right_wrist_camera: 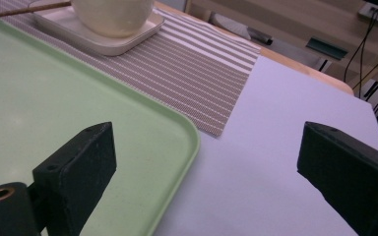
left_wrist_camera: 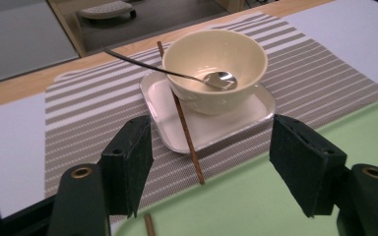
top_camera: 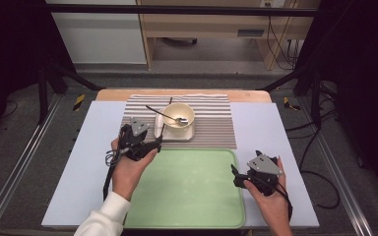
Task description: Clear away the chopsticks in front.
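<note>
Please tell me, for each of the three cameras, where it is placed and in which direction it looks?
High view: above the person's side, looking forward and down at the table; both forearms, left gripper and right gripper enter from below.
Left gripper view: rides the left gripper, facing the cream bowl with spoon; open jaws below.
Right gripper view: rides the right gripper, facing the green tray corner; open jaws below.
Shared: bowl, tray, striped placemat.

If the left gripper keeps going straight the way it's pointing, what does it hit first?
Probably the brown chopstick lying off the white plate, just ahead of the open left gripper; the bowl sits farther on.
</note>
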`<state>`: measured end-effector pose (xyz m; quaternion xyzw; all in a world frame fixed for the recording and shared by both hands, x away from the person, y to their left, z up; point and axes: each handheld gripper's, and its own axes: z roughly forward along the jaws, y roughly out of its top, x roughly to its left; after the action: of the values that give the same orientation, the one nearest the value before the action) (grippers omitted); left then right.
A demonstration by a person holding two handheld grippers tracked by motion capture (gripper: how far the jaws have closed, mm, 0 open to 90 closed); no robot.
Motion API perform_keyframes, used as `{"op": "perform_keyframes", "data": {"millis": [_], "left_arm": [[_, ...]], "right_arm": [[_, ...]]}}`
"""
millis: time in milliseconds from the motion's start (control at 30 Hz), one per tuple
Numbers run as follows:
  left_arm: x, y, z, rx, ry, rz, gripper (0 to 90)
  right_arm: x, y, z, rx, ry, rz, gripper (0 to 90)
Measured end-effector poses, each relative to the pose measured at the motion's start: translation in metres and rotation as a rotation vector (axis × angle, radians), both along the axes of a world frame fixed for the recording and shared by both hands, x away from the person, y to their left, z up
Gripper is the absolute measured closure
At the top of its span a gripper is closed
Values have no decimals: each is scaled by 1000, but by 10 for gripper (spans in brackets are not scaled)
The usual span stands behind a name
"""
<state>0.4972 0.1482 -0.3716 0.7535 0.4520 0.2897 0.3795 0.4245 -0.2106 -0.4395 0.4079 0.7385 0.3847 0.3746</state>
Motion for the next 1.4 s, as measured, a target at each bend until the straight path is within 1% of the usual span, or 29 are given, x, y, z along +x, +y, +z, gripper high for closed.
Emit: {"op": "perform_keyframes", "data": {"millis": [67,167,267,300,333,400,433,500,533,567,600,700,733,767,833,867,900,933,967,1000,1067,1100,1200,1267,1300,1333,1400], "left_arm": [[8,-1,2,9,-2,-4,325],[18,-2,4,5,-24,-11,324],[24,-2,6,12,-38,-12,322],[24,-2,6,12,-38,-12,322],[25,-2,8,19,-47,-16,321],[28,-2,13,20,-62,-33,325],[28,-2,13,20,-62,-33,330],[32,-4,18,10,-69,-42,335],[33,-5,18,20,-74,-51,340],[33,-6,18,34,-83,-54,351],[33,-6,16,41,-85,-55,354],[35,-7,14,39,-74,-57,372],[35,-8,11,45,-76,-47,382],[35,-9,10,60,-77,-40,392],[36,-11,4,71,-66,-34,414],[36,-12,1,86,-57,-27,429],[36,-12,1,86,-57,-27,441],[37,-11,-4,58,-35,-21,461],[37,-11,-4,58,-35,-21,478],[40,-11,-11,45,-20,-11,488],[45,-9,-19,45,1,-7,521],[49,-8,-25,52,23,-10,530],[56,-5,-38,68,61,-8,569],[62,-4,-47,64,87,-2,598],[65,-3,-50,54,99,3,599],[67,-3,-53,47,107,6,605],[71,-5,-57,47,107,8,625]], "right_arm": [[0,-2,1,8,-12,-6,94],[-1,-7,2,33,-32,-14,103],[-2,-11,3,61,-60,-20,113],[-2,-11,3,61,-60,-20,113],[-2,-12,3,70,-81,-24,115],[-2,-13,3,68,-96,-25,128],[-2,-13,3,68,-96,-25,128],[-2,-13,3,71,-96,-26,133],[-3,-13,3,71,-97,-28,137],[-3,-13,3,68,-98,-28,140],[-3,-12,3,65,-100,-30,145],[-4,-11,4,63,-109,-27,159],[-4,-10,3,61,-109,-23,168],[-4,-10,3,61,-106,-20,174],[-5,-8,3,63,-107,-15,182],[-6,-8,4,62,-109,-13,184],[-6,-8,4,62,-109,-13,184],[-7,-8,5,66,-112,-12,187],[-7,-8,5,69,-111,-14,186],[-6,-9,4,71,-108,-14,186],[-4,-10,3,71,-98,-18,187],[-3,-10,3,73,-93,-19,187],[-2,-11,3,77,-90,-23,187],[-3,-11,3,76,-89,-21,187],[-3,-11,3,75,-88,-21,187],[-3,-11,3,75,-87,-20,186],[-3,-10,3,75,-86,-16,185]]}}
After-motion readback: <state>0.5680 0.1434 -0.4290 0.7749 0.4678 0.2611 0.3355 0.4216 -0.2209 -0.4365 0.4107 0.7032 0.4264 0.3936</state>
